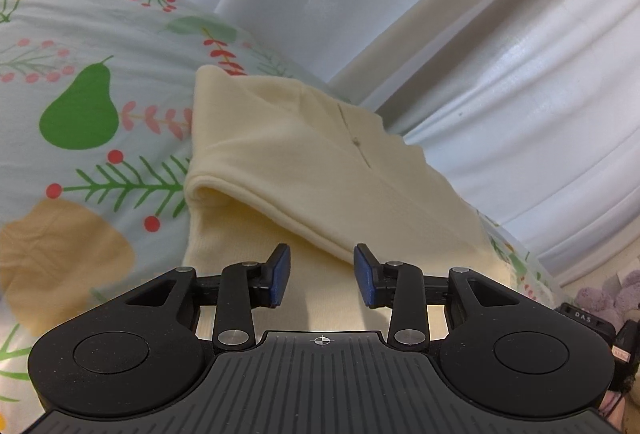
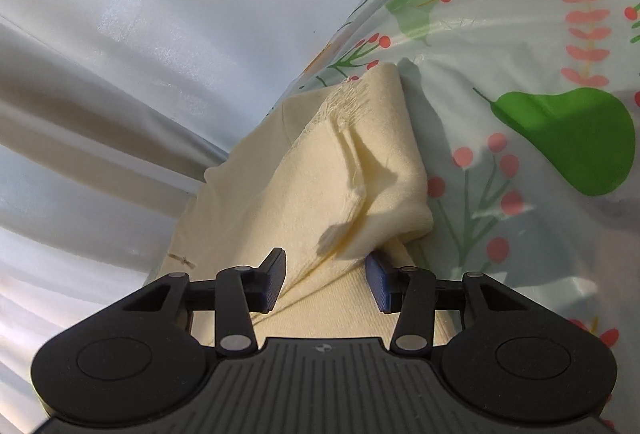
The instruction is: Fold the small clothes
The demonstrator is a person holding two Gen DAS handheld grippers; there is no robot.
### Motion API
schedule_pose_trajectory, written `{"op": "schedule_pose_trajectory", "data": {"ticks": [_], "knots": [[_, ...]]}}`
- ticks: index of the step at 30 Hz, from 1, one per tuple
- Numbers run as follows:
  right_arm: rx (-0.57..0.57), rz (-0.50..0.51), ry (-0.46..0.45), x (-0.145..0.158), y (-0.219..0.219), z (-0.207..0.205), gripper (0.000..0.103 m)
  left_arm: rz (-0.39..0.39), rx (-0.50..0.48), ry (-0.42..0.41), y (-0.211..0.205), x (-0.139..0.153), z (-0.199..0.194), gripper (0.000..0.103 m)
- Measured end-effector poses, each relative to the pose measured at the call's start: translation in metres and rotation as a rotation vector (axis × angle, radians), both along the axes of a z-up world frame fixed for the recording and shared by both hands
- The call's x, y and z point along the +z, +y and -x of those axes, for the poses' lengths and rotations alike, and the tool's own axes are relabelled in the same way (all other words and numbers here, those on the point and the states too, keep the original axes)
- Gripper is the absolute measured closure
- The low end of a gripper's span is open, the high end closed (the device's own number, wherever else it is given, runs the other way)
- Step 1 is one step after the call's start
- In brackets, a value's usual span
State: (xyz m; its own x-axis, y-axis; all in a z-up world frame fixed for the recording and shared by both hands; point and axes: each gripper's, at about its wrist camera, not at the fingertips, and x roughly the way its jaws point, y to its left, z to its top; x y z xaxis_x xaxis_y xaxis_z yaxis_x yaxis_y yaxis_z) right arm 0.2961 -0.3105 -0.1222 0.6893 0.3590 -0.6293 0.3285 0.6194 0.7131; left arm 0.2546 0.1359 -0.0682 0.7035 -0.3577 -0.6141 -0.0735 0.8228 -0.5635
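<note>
Left gripper (image 1: 322, 276): fingers spread apart, nothing between the blue pads (image 1: 280, 274). It is pitched low over the cloth and points along it toward the far folded edge.
Left gripper contact: the pads hover over the lower layer of the cream garment (image 1: 304, 154), just short of the upper layer's hem; whether they touch the cloth cannot be told.
Right gripper (image 2: 326, 276): fingers spread apart, not clamped. It is held low over the same cloth and aimed along its length.
Right gripper contact: the left pad (image 2: 274, 280) lies against the flat upper layer. The right pad (image 2: 378, 284) is partly hidden under a raised fold of the garment, which hangs over its tip.
Cream garment, left wrist view: lies folded on the patterned sheet (image 1: 92, 94), one layer doubled over another, with a rounded fold at the left side and a dark line mark on the top panel.
Cream garment (image 2: 320, 174), right wrist view: bunched and creased along a frayed seam; its right edge is rolled up from the sheet.
Patterned sheet (image 2: 520, 74): pale ground printed with green pears, red berries and leaf sprigs; it bears the garment.
Curtain (image 1: 500, 54): white, pleated, hanging behind the sheet's far edge.
Plush toy (image 1: 616, 294): purple, at the right margin of the left wrist view, well apart from the garment.
</note>
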Motion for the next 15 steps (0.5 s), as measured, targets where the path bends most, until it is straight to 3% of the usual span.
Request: {"op": "schedule_pose_trajectory", "data": {"ticks": [1,7,11,15], "knots": [[-0.017,0.026,0.000,0.001,0.001,-0.002,0.094,-0.010,-0.008,0.007,-0.004,-0.002,-0.001,0.065],[-0.025,0.209,-0.058,0.009,0.003,-0.021,0.095,-0.117,-0.021,0.020,-0.012,-0.006,-0.004,0.068],[-0.034,0.201,-0.049,0.002,0.000,-0.021,0.093,-0.112,-0.018,0.036,-0.008,-0.004,-0.002,0.068],[0.068,0.224,-0.052,0.014,0.001,-0.009,0.088,-0.136,-0.057,0.015,-0.009,0.015,0.006,0.067]]}}
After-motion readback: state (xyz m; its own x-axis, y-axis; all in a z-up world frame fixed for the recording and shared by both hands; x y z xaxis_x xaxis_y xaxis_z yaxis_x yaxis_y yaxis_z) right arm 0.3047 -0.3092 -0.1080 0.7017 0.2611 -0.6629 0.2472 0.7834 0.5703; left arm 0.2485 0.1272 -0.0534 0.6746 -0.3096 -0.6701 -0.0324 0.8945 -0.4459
